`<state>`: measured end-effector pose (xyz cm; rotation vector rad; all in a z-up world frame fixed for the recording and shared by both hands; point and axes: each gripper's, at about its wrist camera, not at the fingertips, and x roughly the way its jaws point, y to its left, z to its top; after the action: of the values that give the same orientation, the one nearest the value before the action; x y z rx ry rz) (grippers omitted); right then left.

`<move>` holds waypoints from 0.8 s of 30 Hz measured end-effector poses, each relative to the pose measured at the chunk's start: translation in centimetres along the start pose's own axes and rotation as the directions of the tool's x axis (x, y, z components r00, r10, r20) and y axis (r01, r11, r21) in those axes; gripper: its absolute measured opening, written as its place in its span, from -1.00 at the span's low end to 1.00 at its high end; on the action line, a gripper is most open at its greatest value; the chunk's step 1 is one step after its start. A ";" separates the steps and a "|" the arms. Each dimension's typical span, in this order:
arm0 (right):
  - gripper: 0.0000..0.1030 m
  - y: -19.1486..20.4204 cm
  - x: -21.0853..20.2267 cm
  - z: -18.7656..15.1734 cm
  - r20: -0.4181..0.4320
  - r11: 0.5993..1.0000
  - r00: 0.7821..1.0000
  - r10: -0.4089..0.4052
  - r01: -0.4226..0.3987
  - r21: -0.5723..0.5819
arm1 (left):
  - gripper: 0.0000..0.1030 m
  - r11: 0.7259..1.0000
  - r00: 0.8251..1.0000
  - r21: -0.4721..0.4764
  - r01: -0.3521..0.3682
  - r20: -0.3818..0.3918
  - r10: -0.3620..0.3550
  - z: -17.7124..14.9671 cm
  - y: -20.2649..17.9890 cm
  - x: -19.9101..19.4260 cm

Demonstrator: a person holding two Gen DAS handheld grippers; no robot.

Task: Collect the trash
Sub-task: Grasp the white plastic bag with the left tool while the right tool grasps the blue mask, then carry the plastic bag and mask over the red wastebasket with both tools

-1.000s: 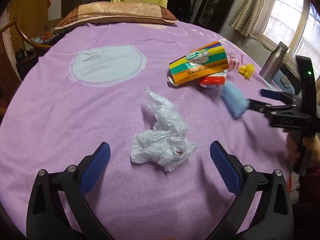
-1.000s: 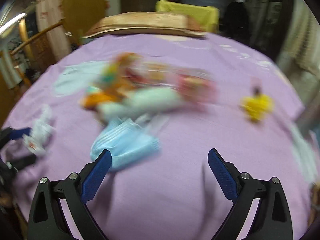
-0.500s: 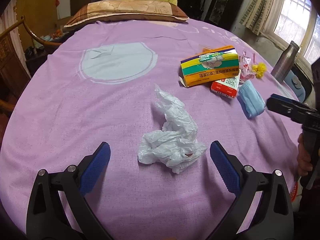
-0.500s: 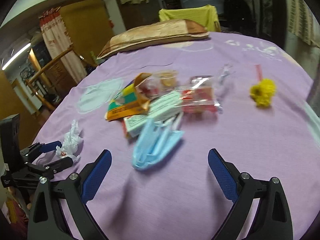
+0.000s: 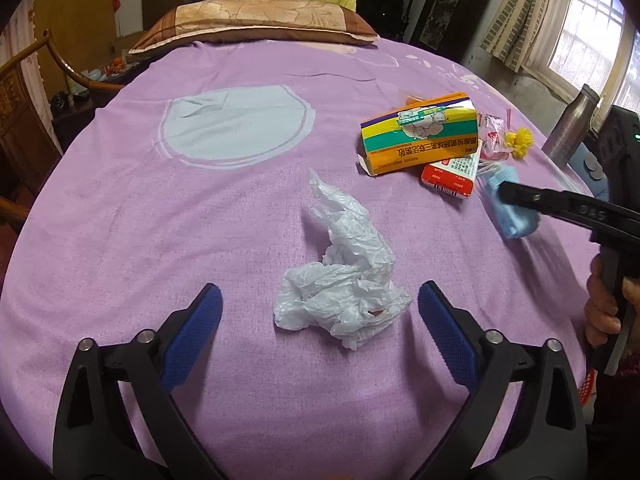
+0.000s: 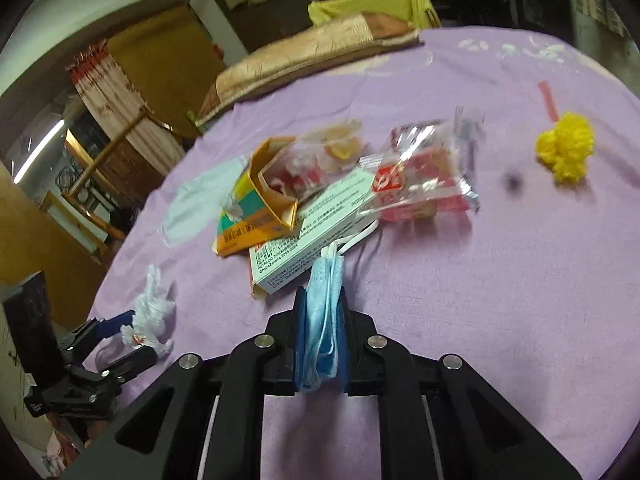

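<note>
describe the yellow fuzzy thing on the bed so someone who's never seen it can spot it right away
Start at the purple bedspread and find the pile of boxes and wrappers in its middle. Go past the crinkly red-and-clear wrapper to the side away from the orange box. The yellow pompom lies there alone on bare cloth: small, round and woolly, unlike the flat packaging nearby.

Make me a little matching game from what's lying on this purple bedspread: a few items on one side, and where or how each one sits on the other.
Things:
1. blue face mask
2. crumpled white plastic bag
3. yellow pompom
4. orange carton

States:
A. lying alone, apart from the pile
B. pinched in the shut right tongs
C. resting on the red-and-white box
D. between the left tongs, whose jaws are closing, not yet touching

Pairs: 1-B, 2-D, 3-A, 4-C
</note>
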<state>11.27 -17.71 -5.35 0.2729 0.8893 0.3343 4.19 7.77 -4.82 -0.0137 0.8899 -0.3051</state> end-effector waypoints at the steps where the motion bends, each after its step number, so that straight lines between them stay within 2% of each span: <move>1: -0.73 0.4 -1.4 -0.3 0.040 0.999 0.999 -0.019 0.020 -0.027 | 0.62 1.000 1.000 0.015 -0.007 0.005 0.007 -0.1 -0.3 -0.1; 4: -0.73 0.4 -3.7 -0.6 0.087 0.998 0.996 -0.016 0.021 -0.061 | 0.34 0.999 1.000 0.045 0.001 0.011 -0.001 -0.1 -1.2 0.0; 5: -0.73 0.4 -4.7 -0.8 0.102 0.998 0.995 -0.010 0.017 -0.067 | 0.30 0.999 1.000 0.050 0.011 0.010 -0.012 -0.1 -1.5 0.1; 10: -0.72 -1.0 -7.4 -1.5 0.141 0.999 0.990 0.012 -0.006 -0.042 | -0.14 0.997 0.999 0.059 0.051 0.008 -0.051 0.3 -3.0 0.3; 16: -0.72 -2.8 -9.8 -2.7 0.170 1.000 0.985 -0.001 0.003 -0.007 | -0.22 0.992 0.993 0.084 0.098 0.060 -0.103 0.8 -5.2 -1.4; 24: -0.72 -4.9 -15.1 -4.5 0.270 0.999 0.962 -0.048 0.044 0.022 | -0.22 0.977 0.983 0.167 0.130 0.108 -0.149 1.7 -10.0 -3.6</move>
<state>-0.30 -27.70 0.84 0.3041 0.6281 0.2400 0.81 -1.05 0.34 0.0534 0.7444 -0.5016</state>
